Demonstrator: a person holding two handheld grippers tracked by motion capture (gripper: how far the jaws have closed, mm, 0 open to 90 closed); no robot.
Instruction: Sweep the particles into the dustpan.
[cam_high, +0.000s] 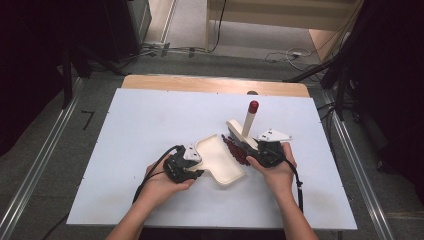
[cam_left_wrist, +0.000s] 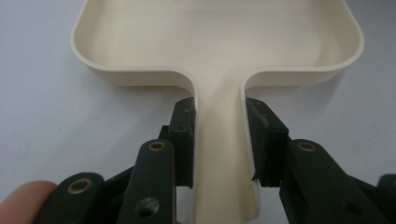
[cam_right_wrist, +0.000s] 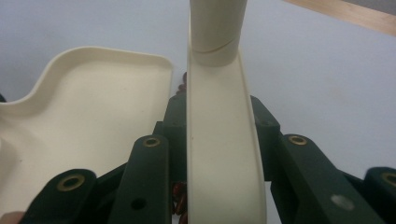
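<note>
Brush (cam_right_wrist: 222, 140) hides most red bits (cam_right_wrist: 180, 196) beneath

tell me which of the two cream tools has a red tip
The brush, held by the right gripper: its upright handle ends in a red cap. The dustpan, clamped at its handle by the left gripper, is cream all over.

Dustpan's (cam_left_wrist: 219, 42) far rim runs off the top edge of the left gripper view. In the right gripper view, the brush (cam_right_wrist: 219, 140) hides most of the dark red beads (cam_right_wrist: 180, 193), and its handle (cam_right_wrist: 217, 28) is cut at the top edge. In the high view, the beads (cam_high: 235, 150) blur into one streak.
</note>
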